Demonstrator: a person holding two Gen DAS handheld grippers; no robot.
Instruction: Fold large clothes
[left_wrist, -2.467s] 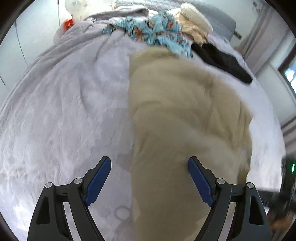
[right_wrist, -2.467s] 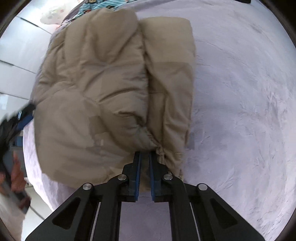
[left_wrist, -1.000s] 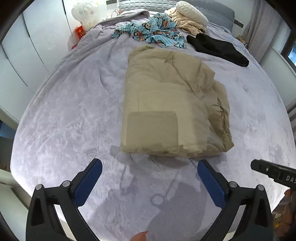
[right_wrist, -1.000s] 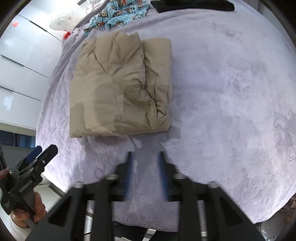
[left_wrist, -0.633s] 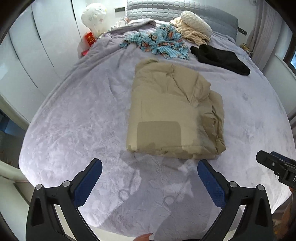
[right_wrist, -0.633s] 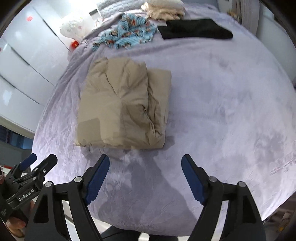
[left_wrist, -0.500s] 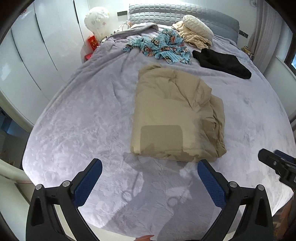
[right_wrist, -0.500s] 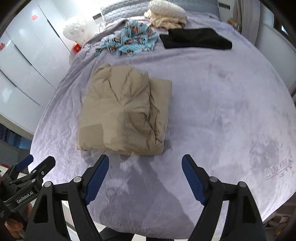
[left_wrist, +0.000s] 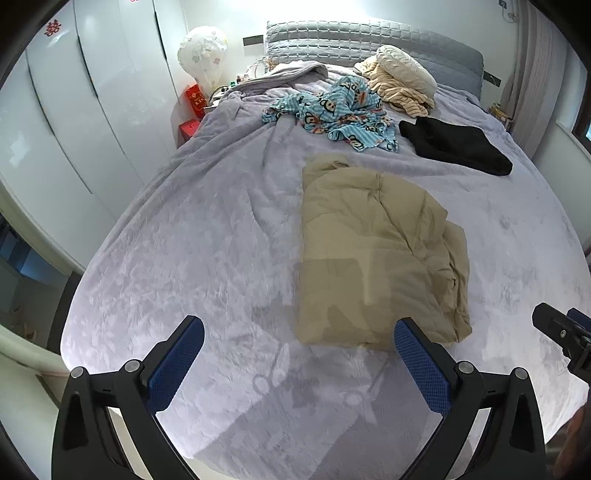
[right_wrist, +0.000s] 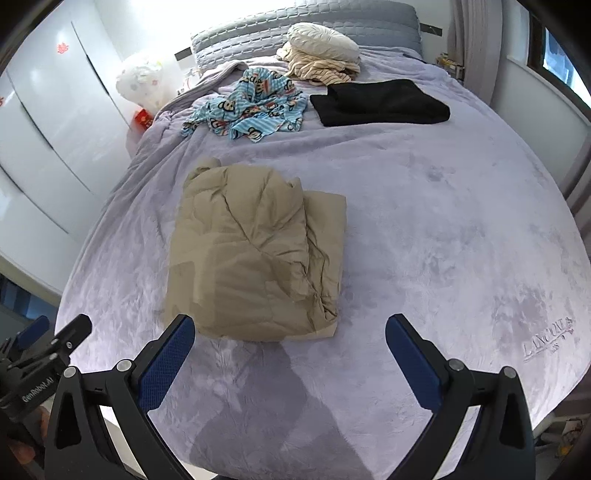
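A tan padded jacket (left_wrist: 373, 254) lies folded into a thick rectangle on the lavender bed cover (left_wrist: 207, 236); it also shows in the right wrist view (right_wrist: 255, 258). My left gripper (left_wrist: 299, 362) is open and empty, held back above the foot of the bed, short of the jacket. My right gripper (right_wrist: 288, 360) is open and empty, also held back from the jacket's near edge. The right gripper's tip shows at the right edge of the left wrist view (left_wrist: 561, 332), and the left gripper shows at the lower left of the right wrist view (right_wrist: 48, 350).
Further up the bed lie a blue cartoon-print garment (right_wrist: 251, 107), a folded black garment (right_wrist: 380, 101) and a cream pile with a round cushion (right_wrist: 321, 55). White wardrobe doors (left_wrist: 74, 110) stand along the left. A window and curtain are on the right.
The right gripper let go of the jacket and opened. Both grippers drew back and up from the folded jacket toward the foot of the bed.
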